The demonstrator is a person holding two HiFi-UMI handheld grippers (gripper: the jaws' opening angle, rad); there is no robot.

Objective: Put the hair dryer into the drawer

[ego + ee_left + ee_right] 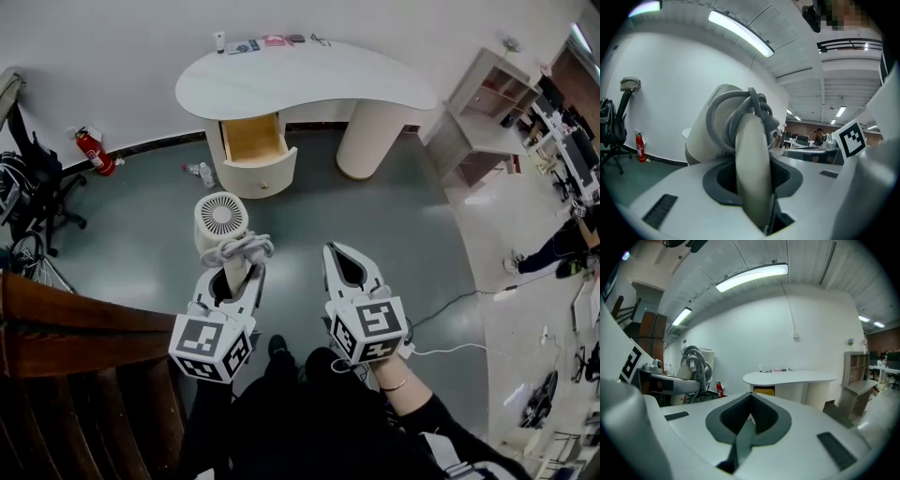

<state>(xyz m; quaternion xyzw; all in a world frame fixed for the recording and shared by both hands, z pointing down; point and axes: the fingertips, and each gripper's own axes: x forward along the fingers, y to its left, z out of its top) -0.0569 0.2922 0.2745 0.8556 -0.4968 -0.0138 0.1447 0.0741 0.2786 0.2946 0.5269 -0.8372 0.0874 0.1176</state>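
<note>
While the left gripper (236, 272) carries the hair dryer (221, 217) clamped, right gripper (337, 253) seemingly shut, next reach the open drawer (251, 139).

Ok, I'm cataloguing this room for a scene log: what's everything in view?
desk: one, white, far wall
drawer: one, wood-lined, open under the desk
small items: several, mixed colours, desk's back edge
hair dryer: one, white, cord wound round it, held in left gripper
fire extinguisher: one, red, by wall at left
bottle: one, clear, floor left of the drawer
shelf unit: one, pale, right of the desk
chair: one, black, far left
railing: one, brown wood, lower left
cable: one, white, floor at right
left gripper: one, white, shut on the hair dryer
right gripper: one, white, shut and empty
</note>
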